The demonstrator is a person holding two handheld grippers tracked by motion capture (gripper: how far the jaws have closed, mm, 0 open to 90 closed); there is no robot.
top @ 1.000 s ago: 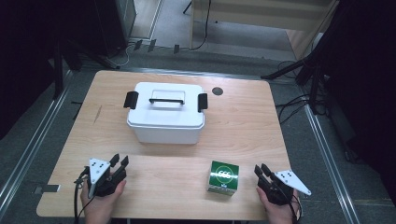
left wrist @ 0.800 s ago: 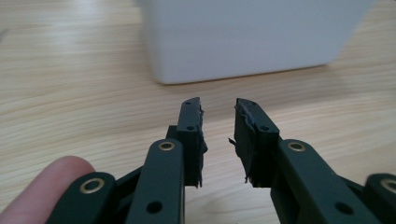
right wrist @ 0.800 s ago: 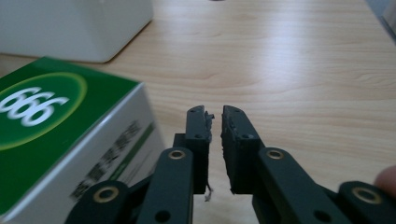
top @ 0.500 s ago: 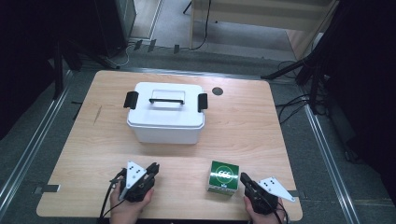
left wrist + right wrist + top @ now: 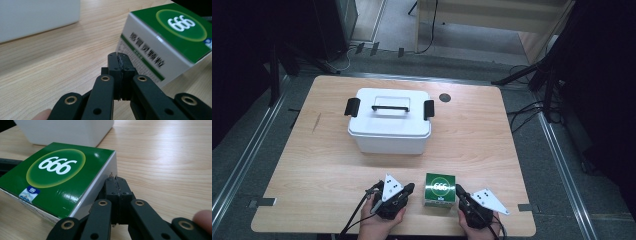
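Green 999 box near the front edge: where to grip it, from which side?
Take the green box across its two white side walls, one shut gripper per side: left gripper from its left, right gripper from its right. It lies flat and looks too wide for one jaw pair; the sides are flat, parallel and unobstructed.

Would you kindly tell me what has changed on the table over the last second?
Both tools moved inward along the near edge to flank the green box: the left tool from the left, the right tool from the right. Their jaws have just been closing, with nothing between them. The box and the white container stayed put.
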